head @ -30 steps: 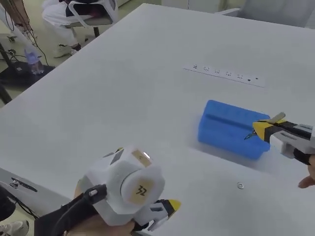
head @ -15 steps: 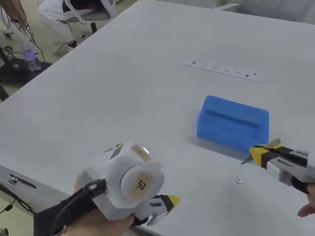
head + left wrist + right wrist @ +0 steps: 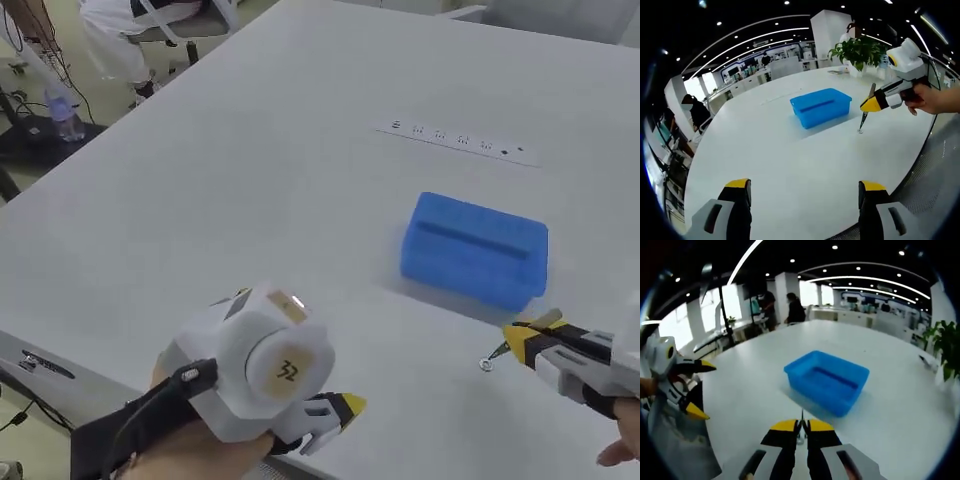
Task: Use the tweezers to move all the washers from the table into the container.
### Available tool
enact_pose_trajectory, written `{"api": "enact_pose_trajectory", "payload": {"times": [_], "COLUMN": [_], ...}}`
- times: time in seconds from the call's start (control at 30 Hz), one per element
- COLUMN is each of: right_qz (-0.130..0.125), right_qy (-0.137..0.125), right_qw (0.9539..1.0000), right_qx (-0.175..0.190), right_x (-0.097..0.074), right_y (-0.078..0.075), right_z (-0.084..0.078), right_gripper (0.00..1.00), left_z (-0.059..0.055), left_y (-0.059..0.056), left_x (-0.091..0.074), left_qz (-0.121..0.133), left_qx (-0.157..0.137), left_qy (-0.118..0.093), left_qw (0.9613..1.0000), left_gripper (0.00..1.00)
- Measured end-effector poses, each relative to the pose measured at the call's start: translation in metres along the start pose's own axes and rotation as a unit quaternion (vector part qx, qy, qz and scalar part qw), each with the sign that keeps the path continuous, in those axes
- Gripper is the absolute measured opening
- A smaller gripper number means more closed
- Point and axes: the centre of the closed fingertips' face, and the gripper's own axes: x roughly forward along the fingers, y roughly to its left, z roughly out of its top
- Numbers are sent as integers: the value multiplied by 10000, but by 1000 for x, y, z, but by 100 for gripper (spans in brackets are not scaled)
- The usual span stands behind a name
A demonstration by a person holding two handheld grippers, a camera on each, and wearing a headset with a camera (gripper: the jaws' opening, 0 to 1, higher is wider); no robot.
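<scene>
The blue container [image 3: 475, 250] stands open on the white table [image 3: 250, 180]. One small metal washer [image 3: 486, 365] lies on the table just in front of it. My right gripper [image 3: 520, 335] is shut on thin tweezers [image 3: 498, 351], whose tip points down almost onto the washer. In the left gripper view the tweezers [image 3: 864, 117] reach the washer [image 3: 859, 131] beside the container [image 3: 821, 106]. In the right gripper view the right gripper [image 3: 801, 423] has its yellow jaws closed, with the container [image 3: 827, 379] ahead. My left gripper [image 3: 804, 187] is open and holds nothing, low at the near table edge [image 3: 295, 352].
A white power strip [image 3: 458, 144] lies beyond the container. The table's left edge drops to a floor with a chair and a seated person [image 3: 130, 25]. A potted plant [image 3: 860, 50] stands past the far end. Bare tabletop stretches left of the container.
My right gripper has carried the tweezers from above the container toward me and down to the washer on the table. The left gripper has stayed put.
</scene>
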Motion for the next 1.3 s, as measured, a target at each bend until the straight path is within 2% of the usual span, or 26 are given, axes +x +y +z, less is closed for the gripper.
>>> {"api": "enact_pose_trajectory", "payload": {"times": [0.2,0.6,0.67,0.9,1.17,1.3], "right_qz": [-28,-25,-7,-62,-13,-11], "right_qy": [119,53,114,183,125,-66], "right_qw": [9998,9992,9995,9989,9997,9999], "right_qx": [-164,-384,-289,-429,-192,-124], "right_x": [4,7,8,8,3,-3], "right_y": [-2,-8,-8,-10,-12,-13], "right_z": [-9,-9,-8,-9,4,22], "right_gripper": [3,3,2,2,2,2], "left_z": [-1,-1,-1,-1,-1,-1], "left_y": [0,-2,-3,-2,-1,-1], "left_x": [0,1,1,1,1,0], "left_qz": [-11,-46,-45,-25,-21,-18], "left_qx": [15,57,64,43,44,37], "left_qy": [21,36,33,26,33,23], "left_qw": [10000,10000,10000,10000,10000,10000], "left_gripper": [90,91,91,91,90,90]}}
